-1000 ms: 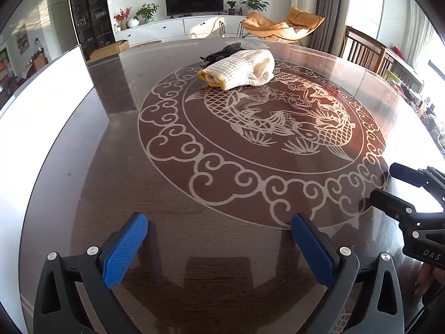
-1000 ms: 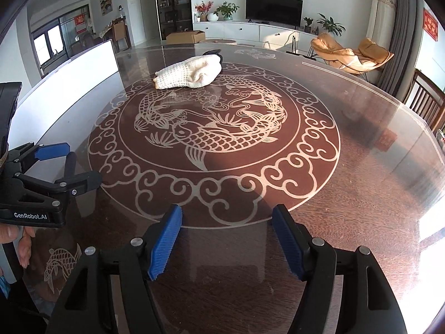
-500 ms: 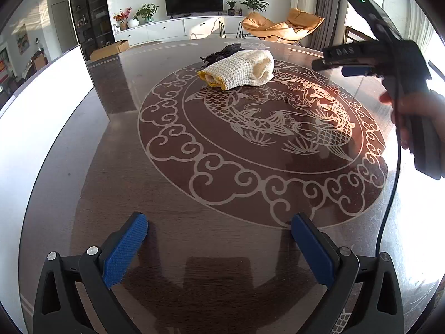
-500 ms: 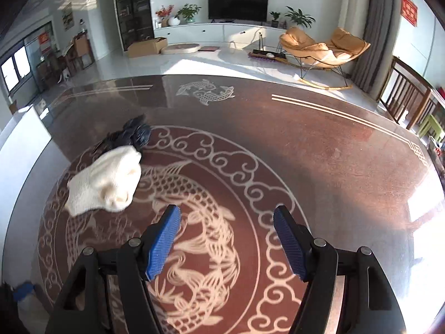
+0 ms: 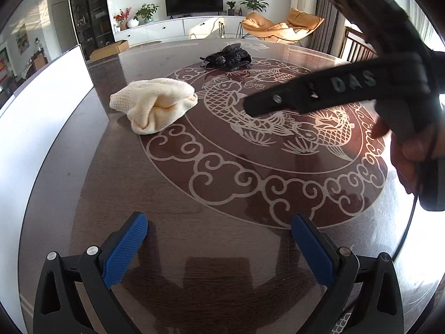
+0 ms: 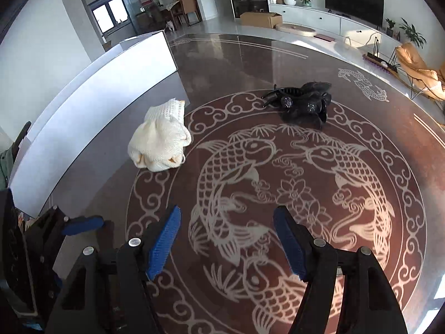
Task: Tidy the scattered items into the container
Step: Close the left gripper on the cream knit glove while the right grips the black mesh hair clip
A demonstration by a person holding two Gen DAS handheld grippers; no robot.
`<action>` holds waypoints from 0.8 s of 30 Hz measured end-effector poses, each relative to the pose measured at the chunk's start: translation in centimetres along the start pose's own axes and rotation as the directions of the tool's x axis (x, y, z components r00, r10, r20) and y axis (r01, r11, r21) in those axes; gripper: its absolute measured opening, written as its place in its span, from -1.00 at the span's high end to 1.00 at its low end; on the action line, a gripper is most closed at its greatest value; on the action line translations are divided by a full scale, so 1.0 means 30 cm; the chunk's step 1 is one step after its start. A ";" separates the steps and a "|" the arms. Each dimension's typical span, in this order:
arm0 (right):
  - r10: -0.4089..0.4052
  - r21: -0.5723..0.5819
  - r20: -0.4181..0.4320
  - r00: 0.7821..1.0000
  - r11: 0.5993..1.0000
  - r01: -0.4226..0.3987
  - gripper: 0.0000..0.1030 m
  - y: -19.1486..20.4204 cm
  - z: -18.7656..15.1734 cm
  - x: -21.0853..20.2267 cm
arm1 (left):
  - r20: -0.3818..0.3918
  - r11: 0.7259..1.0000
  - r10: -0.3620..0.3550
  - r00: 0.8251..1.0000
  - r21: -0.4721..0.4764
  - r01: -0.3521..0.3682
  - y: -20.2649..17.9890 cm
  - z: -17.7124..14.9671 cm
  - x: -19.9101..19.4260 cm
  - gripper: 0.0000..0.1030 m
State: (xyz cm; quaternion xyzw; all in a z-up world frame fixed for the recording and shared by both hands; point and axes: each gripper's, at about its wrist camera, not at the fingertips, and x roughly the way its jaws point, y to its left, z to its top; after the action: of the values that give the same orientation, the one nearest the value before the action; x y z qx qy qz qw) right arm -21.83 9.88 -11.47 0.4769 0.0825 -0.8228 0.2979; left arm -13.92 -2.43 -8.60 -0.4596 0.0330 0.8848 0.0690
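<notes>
A crumpled cream knitted cloth (image 5: 154, 104) (image 6: 160, 139) lies on the patterned round table, close to the long white container wall (image 5: 41, 128) (image 6: 97, 89). A black glittery hair clip (image 5: 228, 57) (image 6: 303, 103) rests farther back on the cloud border, apart from the cloth. My left gripper (image 5: 219, 247) is open and empty, low over the near table edge. My right gripper (image 6: 226, 243) is open and empty above the fish pattern. Its black housing (image 5: 333, 86) and the hand (image 5: 408, 150) holding it cross the left wrist view at right.
The table (image 6: 278, 55) is a dark glossy round top with a koi medallion. One blue-tipped finger of the left gripper (image 6: 83, 222) shows at the lower left of the right wrist view. Chairs (image 5: 358, 50) stand beyond the far right rim.
The right gripper has risen from the table's right edge and swung over the fish pattern. The cloth now lies apart from the black clip, nearer the white container. Both grippers stay open.
</notes>
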 end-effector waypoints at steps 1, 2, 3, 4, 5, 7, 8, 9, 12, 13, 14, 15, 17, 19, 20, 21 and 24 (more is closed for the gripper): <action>-0.028 0.005 0.003 1.000 1.000 0.028 -0.37 0.001 -0.049 -0.017 | 0.000 1.000 -0.001 1.000 0.000 0.001 0.000 0.000 0.000 -1.00; -0.053 0.005 0.006 0.999 0.999 0.053 -0.37 0.004 -0.099 -0.032 | -0.003 1.000 -0.006 1.000 -0.006 0.006 0.004 0.003 -0.002 -1.00; -0.076 0.002 0.006 0.997 0.997 0.076 -0.37 0.008 -0.147 -0.043 | -0.015 0.999 0.001 1.000 -0.040 -0.002 0.020 0.011 -0.002 -1.00; -0.098 -0.008 0.020 0.995 0.995 0.099 -0.37 0.010 -0.188 -0.058 | -0.022 0.995 -0.011 1.000 -0.104 0.009 0.049 0.025 -0.003 -1.00; -0.116 -0.020 0.037 0.993 0.993 0.117 -0.37 0.006 -0.219 -0.072 | -0.006 0.983 -0.065 0.998 -0.173 0.063 0.083 0.044 -0.010 -1.00; -0.140 -0.039 0.058 0.988 0.989 0.142 -0.37 0.023 -0.261 -0.087 | 0.038 0.961 -0.100 0.994 -0.254 0.107 0.135 0.105 -0.019 -1.00; -0.146 -0.045 0.067 0.987 0.988 0.149 -0.37 0.030 -0.274 -0.091 | 0.037 0.964 -0.059 0.998 -0.257 0.067 0.148 0.147 -0.016 -1.00; -0.145 -0.040 0.079 0.986 0.988 0.149 -0.37 0.032 -0.279 -0.096 | 0.036 0.969 -0.014 0.999 -0.246 0.023 0.152 0.192 -0.008 -1.00; -0.151 -0.022 0.098 0.984 0.988 0.154 -0.38 0.011 -0.272 -0.097 | 0.028 0.977 0.063 0.998 -0.205 -0.056 0.165 0.311 0.057 -1.00; -0.154 -0.019 0.098 0.983 0.988 0.156 -0.38 0.006 -0.264 -0.094 | 0.003 0.977 0.090 0.996 -0.196 -0.088 0.171 0.343 0.096 -1.00; -0.154 -0.016 0.098 0.983 0.987 0.157 -0.38 0.002 -0.262 -0.094 | -0.031 0.974 0.123 0.992 -0.188 -0.126 0.179 0.372 0.141 -1.00; -0.152 -0.014 0.099 0.983 0.988 0.154 -0.38 -0.001 -0.262 -0.096 | -0.069 0.971 0.152 0.986 -0.177 -0.162 0.183 0.389 0.187 -1.00; -0.143 -0.009 0.101 0.984 0.989 0.145 -0.37 -0.014 -0.251 -0.093 | -0.117 0.971 0.159 0.980 -0.162 -0.177 0.191 0.401 0.255 -1.00; -0.165 -0.014 0.083 0.983 0.986 0.167 -0.37 -0.047 -0.212 -0.075 | -0.066 0.973 0.128 0.990 -0.186 -0.138 0.209 0.389 0.251 -0.57; -0.176 -0.017 0.077 0.981 0.984 0.178 -0.37 -0.071 -0.178 -0.063 | -0.039 0.972 0.139 0.990 -0.186 -0.144 0.212 0.383 0.238 -0.37; -0.180 -0.016 0.083 0.980 0.983 0.182 -0.37 -0.098 -0.134 -0.054 | -0.023 0.974 0.129 0.991 -0.186 -0.131 0.216 0.378 0.229 -0.15; -0.148 -0.006 0.128 0.981 0.989 0.150 -0.37 -0.174 0.048 -0.008 | 0.012 0.980 0.101 0.995 -0.175 -0.097 0.236 0.352 0.212 0.07</action>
State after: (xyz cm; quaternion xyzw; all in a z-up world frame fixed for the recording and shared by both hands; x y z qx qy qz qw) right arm -25.76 13.60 -11.29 0.4138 0.1053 -0.8709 0.2435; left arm -27.16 -7.54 -7.75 -0.4522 -0.0222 0.8915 -0.0152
